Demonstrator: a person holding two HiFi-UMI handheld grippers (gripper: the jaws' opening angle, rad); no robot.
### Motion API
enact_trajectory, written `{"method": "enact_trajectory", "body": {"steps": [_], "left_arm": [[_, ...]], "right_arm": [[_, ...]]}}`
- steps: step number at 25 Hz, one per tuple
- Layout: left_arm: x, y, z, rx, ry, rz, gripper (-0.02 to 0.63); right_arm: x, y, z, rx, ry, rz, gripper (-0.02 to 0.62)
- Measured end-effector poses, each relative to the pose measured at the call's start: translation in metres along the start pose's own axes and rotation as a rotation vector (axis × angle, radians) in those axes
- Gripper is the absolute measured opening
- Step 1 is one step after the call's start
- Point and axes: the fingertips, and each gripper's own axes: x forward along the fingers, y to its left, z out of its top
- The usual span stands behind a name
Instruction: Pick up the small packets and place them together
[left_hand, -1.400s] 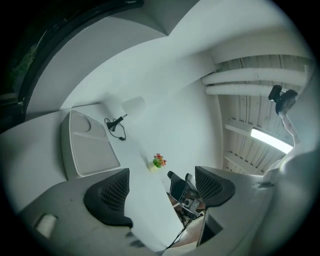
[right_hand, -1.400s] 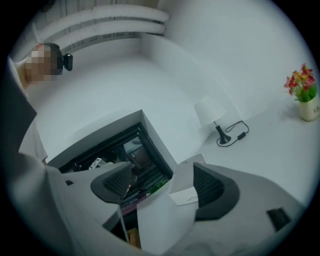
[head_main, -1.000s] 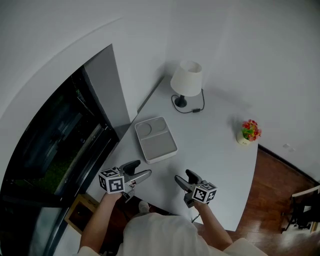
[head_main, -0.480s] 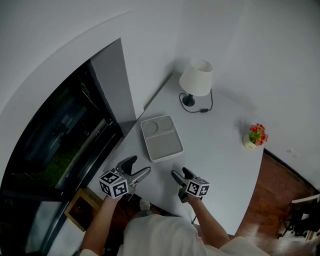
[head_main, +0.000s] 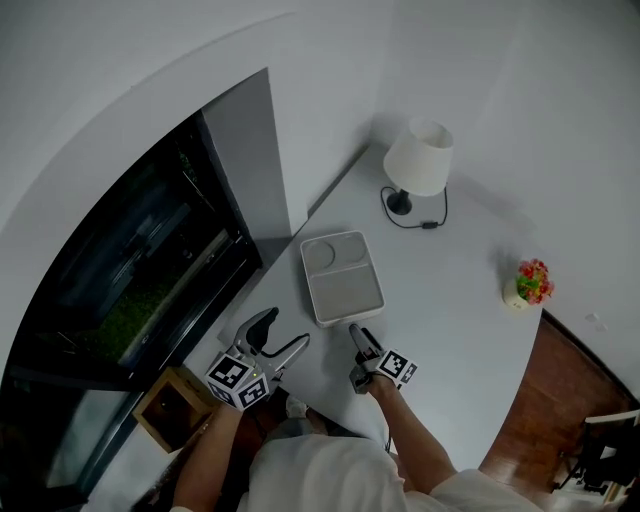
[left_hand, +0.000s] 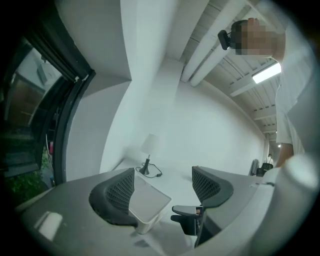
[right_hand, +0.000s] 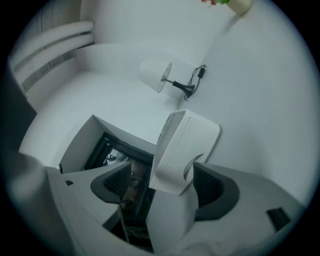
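No small packets show in any view. A white two-compartment tray (head_main: 342, 278) lies empty on the white table (head_main: 450, 330). My left gripper (head_main: 283, 336) hovers over the table's near left corner, jaws open and empty, with the tray (left_hand: 148, 202) ahead between its fingers. My right gripper (head_main: 362, 338) sits just short of the tray's near edge, jaws wide open and holding nothing. In the right gripper view the tray (right_hand: 186, 146) fills the space beyond the right gripper (right_hand: 161, 186).
A white-shaded lamp (head_main: 418, 160) with a black cord stands at the table's far end. A small flower pot (head_main: 530, 283) sits at the right edge. A dark window (head_main: 130, 270) runs along the left, with a wooden box (head_main: 172, 405) below on the floor.
Both grippers have moved forward toward the tray; the right one now sits close to its near edge. The head view has shifted, so everything appears further right.
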Motion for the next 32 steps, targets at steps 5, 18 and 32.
{"method": "enact_trajectory", "body": {"steps": [5, 18, 32], "left_arm": [[-0.010, 0.003, 0.013, 0.094, -0.050, 0.066, 0.354], [-0.025, 0.003, 0.017, 0.143, -0.087, 0.135, 0.356], [-0.032, -0.005, 0.003, 0.108, -0.073, 0.137, 0.354]], "right_arm": [[0.015, -0.018, 0.001, 0.185, -0.061, 0.010, 0.387], [0.032, -0.040, 0.007, 0.390, -0.214, 0.041, 0.377], [0.039, -0.029, 0.010, 0.513, -0.259, 0.074, 0.287]]}}
